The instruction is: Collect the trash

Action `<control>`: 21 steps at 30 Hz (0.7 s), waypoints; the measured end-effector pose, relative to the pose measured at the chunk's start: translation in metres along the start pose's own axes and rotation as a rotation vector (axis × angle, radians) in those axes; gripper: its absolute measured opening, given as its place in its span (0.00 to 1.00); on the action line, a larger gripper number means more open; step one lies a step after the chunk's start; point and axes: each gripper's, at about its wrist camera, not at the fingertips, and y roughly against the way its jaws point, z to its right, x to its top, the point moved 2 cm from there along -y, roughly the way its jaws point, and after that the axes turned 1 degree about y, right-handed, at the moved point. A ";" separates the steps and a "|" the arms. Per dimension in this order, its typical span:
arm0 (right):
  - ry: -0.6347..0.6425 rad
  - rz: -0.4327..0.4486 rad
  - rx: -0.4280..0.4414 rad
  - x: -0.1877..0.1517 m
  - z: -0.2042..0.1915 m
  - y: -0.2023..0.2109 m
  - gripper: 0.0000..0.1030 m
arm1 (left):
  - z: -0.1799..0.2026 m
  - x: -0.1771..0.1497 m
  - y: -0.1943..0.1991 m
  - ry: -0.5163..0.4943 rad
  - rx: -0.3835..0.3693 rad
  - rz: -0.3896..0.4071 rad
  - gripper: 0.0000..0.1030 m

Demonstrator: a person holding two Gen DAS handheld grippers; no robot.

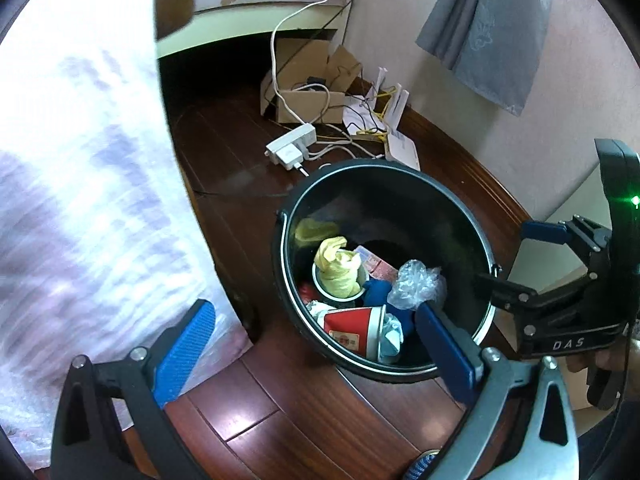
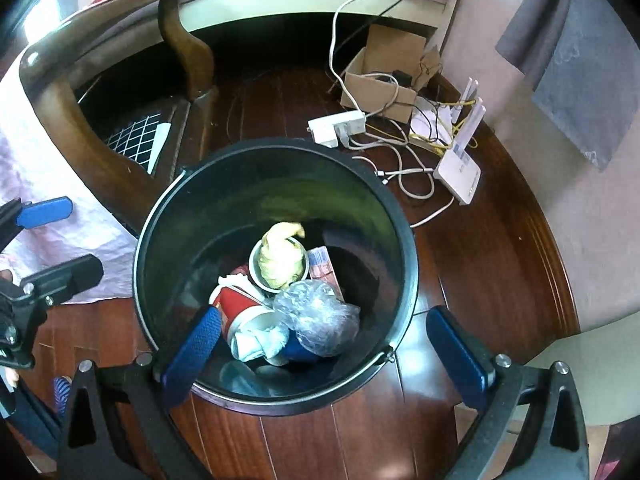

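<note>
A black round trash bin [image 1: 460, 208] stands on the dark wood floor; it also shows in the right wrist view [image 2: 168, 208]. Inside lie a red paper cup [image 1: 352, 330] [image 2: 240, 308], a white cup stuffed with yellow wrapping [image 1: 336, 270] [image 2: 280, 264], crumpled clear plastic [image 1: 416, 282] [image 2: 316, 314] and other scraps. My left gripper [image 1: 316, 356] is open and empty, above the bin's near left rim. My right gripper [image 2: 328, 356] is open and empty, right above the bin; it also shows in the left wrist view [image 1: 516, 256].
A bed with a pale cover [image 1: 80, 160] and a wooden frame [image 2: 80, 120] stands left of the bin. Behind the bin lie a white power strip [image 2: 338, 128], tangled cables, a cardboard box [image 2: 384, 76] and a white router [image 2: 458, 170]. A grey cloth [image 1: 492, 28] hangs on the pink wall.
</note>
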 end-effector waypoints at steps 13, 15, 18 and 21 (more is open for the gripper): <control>0.026 0.065 0.012 0.002 -0.027 0.040 1.00 | -0.005 -0.006 0.039 0.022 0.037 0.062 0.98; 0.035 0.091 0.014 0.005 -0.033 0.053 1.00 | -0.007 -0.009 0.049 0.020 0.053 0.080 0.98; 0.045 0.126 0.027 0.008 -0.041 0.072 1.00 | -0.013 -0.010 0.068 0.026 0.080 0.115 0.98; 0.051 0.153 0.030 0.010 -0.048 0.089 1.00 | -0.018 -0.012 0.088 0.033 0.099 0.149 0.99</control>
